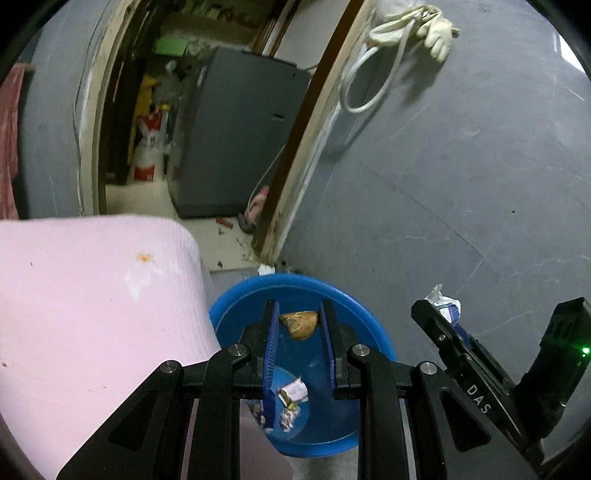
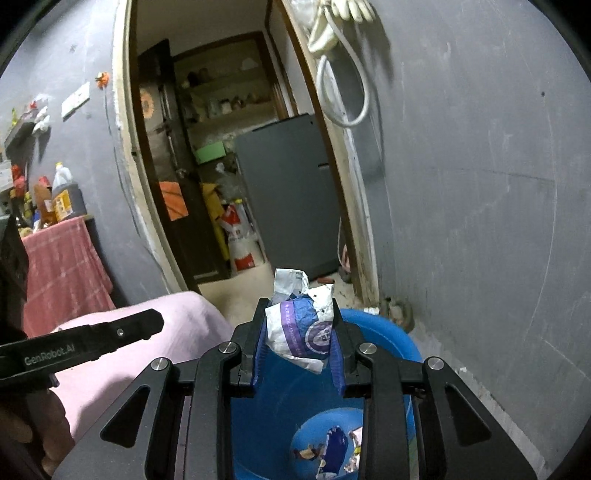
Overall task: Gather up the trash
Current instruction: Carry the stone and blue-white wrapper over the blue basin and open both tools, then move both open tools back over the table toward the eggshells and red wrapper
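A: Where do the edges sit, and how much room is there to move?

B: The blue bin (image 1: 236,295) stands on the floor in a corner, its rim just beside the pink mat (image 1: 92,295) on one side and near the grey wall (image 1: 443,166) on the other. Behind it the door frame (image 1: 295,166) comes down close to the rim. Above the bin's mouth the space is open.

A: And the grippers?

B: The left gripper (image 1: 299,325) hangs over the bin with its jaws parted; a brown scrap (image 1: 300,325) lies between the blue fingers (image 1: 271,343), and I can't tell whether they touch it. The right gripper (image 2: 301,332) is clamped on a crumpled white and purple wrapper (image 2: 299,332), held above the bin (image 2: 388,339) near its far rim.

A: What's already inside?

B: Torn paper and wrapper bits (image 1: 291,398) on the bottom, seen in both views.

A: Anything else around?

B: Through the doorway a grey fridge (image 2: 284,192) and a red and white sack (image 2: 240,236) stand well apart. A white hose (image 2: 347,92) and gloves (image 1: 436,29) hang on the wall above. Bottles (image 2: 62,195) sit over a red cloth (image 2: 62,266) to the left. Small debris (image 1: 229,225) lies at the door frame's foot.
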Motion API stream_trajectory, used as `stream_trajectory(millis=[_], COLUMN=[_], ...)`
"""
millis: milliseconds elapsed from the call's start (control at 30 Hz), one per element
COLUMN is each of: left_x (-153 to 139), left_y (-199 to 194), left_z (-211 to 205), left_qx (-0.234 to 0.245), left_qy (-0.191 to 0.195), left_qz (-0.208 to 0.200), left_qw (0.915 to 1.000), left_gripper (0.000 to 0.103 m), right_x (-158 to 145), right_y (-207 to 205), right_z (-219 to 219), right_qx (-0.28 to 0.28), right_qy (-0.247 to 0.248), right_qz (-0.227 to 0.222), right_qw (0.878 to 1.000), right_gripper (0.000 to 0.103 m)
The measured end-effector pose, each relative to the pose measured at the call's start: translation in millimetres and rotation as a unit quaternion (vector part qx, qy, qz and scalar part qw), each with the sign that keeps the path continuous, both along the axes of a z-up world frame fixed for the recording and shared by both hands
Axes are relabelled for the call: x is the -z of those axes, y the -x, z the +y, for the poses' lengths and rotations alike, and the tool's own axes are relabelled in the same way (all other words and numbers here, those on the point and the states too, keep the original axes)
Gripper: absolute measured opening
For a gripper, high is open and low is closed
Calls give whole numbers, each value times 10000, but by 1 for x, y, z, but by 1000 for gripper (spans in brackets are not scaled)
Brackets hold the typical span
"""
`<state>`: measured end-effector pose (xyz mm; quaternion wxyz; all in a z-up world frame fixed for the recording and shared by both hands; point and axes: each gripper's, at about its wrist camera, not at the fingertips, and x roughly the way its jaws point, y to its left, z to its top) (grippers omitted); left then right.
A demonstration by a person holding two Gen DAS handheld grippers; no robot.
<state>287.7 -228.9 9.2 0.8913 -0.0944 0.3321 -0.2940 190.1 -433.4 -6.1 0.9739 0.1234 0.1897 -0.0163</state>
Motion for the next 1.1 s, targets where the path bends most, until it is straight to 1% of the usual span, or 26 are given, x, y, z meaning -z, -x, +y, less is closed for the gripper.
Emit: stream_trajectory(millis=[200,233,333,367,400,500,667,700,733,767,833,900,967,1033,1100], left_x=[8,9,11,11,10,10,5,3,1,-1,-7,-13,-20,-28,-34], left_y=[-7,-7,-9,-8,-10,-7,-4,-2,0,4,8,14,20,26,34], left_z=[1,1,1,2,2,6,16,18,20,23,30,39,49,59,69], left_qx=[-41,-37,-57,-64,-71,-133,-228,-255,-293,-334,-415,-528,-654,-819,-1006], left_qy=[37,27,-44,-34,-22,27,23,8,-10,-21,-25,-36,-34,-29,-73], left_qz=[209,250,324,339,344,334,299,261,206,134,-20,-193,-370,-567,-781], left_qw=[9998,9997,9995,9994,9994,9993,9993,9993,9994,9993,9991,9984,9972,9950,9918], left_gripper=[18,18,20,22,25,35,37,41,45,47,57,64,71,83,91], right_x=[9,10,12,12,12,11,7,5,3,1,-3,-8,-15,-20,-26], right_y=[-11,-12,-15,-14,-15,-14,-12,-11,-10,-9,-6,-2,2,6,9], right_z=[-3,-4,-5,-5,-5,-5,-6,-6,-5,-4,-2,0,5,9,13], right_qx=[12,15,21,26,26,65,133,140,152,161,166,138,108,91,56], right_qy=[-183,-211,-266,-275,-270,-249,-299,-292,-272,-249,-219,-194,-128,-69,-40], right_qz=[277,313,379,387,392,364,242,208,168,120,9,-105,-251,-399,-566], right_qw=[9994,9993,9989,9989,9989,9990,9992,9993,9994,9995,9996,9997,9995,9991,9984], right_gripper=[27,28,39,39,40,48,54,55,58,65,73,76,82,85,88])
